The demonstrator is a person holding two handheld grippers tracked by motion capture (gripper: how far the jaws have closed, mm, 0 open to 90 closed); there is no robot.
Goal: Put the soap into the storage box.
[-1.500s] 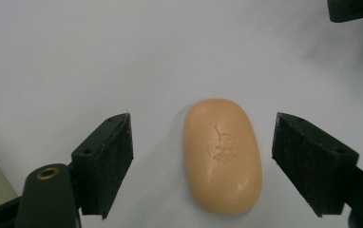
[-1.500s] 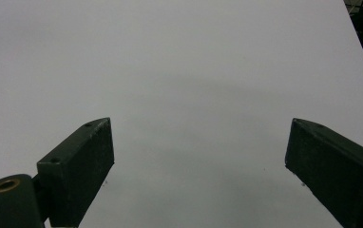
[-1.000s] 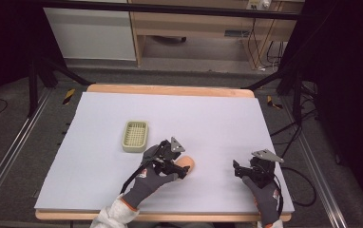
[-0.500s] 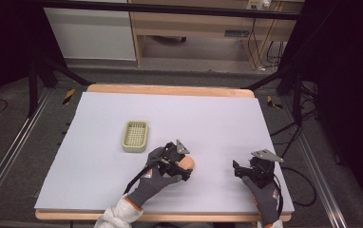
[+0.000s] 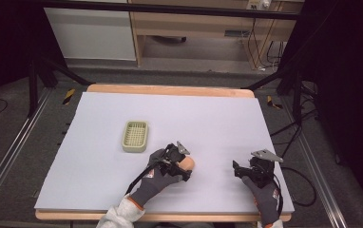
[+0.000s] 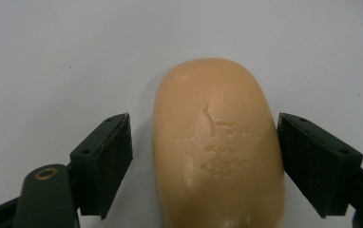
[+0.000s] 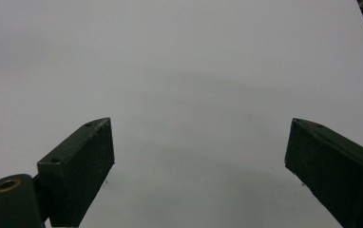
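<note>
A peach-coloured bar of soap (image 6: pixel 217 142) lies on the white table sheet (image 5: pixel 217 118), near the front and a little left of centre (image 5: pixel 188 163). My left gripper (image 6: pixel 203 124) is open around it. The right jaw touches the bar's side, and a narrow gap separates the left jaw from it. In the high view a gloved hand holds this gripper (image 5: pixel 181 164) low over the soap. My right gripper (image 5: pixel 239 170) rests near the front right, open, with bare sheet between its jaws (image 7: pixel 198 128).
A pale green slatted soap dish (image 5: pixel 135 136) sits on the sheet to the left and behind the soap. The table's wooden front edge (image 5: pixel 170 216) runs just below the hands. Dark stands and cables flank the table.
The left gripper has crept slightly forward and down around the soap. The right gripper has stayed put.
</note>
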